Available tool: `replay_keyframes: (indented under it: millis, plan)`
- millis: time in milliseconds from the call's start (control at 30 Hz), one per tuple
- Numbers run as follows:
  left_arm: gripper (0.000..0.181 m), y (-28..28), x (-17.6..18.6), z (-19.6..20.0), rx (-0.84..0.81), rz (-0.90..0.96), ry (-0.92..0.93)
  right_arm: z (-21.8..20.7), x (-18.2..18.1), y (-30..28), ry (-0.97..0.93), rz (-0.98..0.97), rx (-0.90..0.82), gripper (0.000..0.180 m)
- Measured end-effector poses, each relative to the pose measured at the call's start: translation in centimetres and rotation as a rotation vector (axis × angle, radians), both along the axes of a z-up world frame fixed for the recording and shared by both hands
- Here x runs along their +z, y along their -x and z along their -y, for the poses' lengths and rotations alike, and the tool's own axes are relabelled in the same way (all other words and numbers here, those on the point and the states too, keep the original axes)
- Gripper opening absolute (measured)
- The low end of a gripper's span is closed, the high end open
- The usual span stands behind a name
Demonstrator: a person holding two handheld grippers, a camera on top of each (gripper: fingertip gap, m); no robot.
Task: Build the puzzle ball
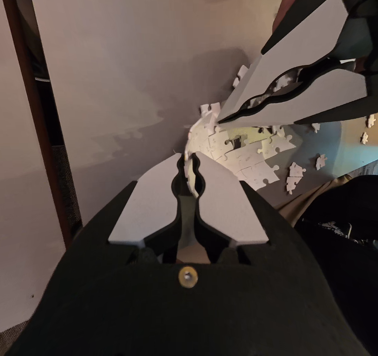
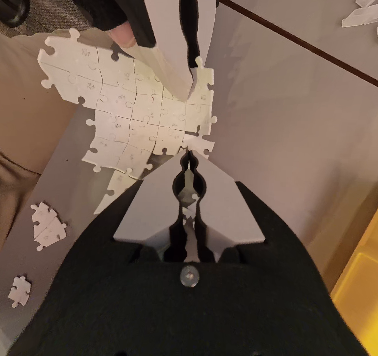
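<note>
Holding the curved white shell of joined plastic puzzle pieces (image 2: 143,108) above the grey desk (image 2: 286,121), the left tool (image 1: 189,158) is shut on its rim and the right tool (image 2: 188,151) pinches the opposite edge piece. The shell looks light, thin and easy to pop apart, so grip only at the edges, near the seams. Loose white pieces (image 2: 49,225) lie nearby.

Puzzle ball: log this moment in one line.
left gripper: shut on puzzle shell | right gripper: shut on edge piece | loose pieces: on table

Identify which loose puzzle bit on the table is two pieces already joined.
The joined pair left of the right gripper, nearer the assembled sheet; a seam crosses it. The single piece below it has none.
</note>
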State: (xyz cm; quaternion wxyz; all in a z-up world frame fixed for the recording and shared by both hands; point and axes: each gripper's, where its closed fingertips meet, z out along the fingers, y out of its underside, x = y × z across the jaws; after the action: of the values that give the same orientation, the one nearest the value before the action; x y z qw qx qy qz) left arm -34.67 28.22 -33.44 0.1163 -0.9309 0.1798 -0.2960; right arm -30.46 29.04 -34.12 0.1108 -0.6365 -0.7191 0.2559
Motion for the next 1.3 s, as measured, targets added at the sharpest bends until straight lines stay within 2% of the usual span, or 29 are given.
replay_keyframes:
  millis: [1300]
  plan:
    - [0.009, -0.07, -0.32, -0.69, -0.076, -0.038, 0.047, 0.00, 0.51, 0.07, -0.002, -0.032, 0.034, 0.000]
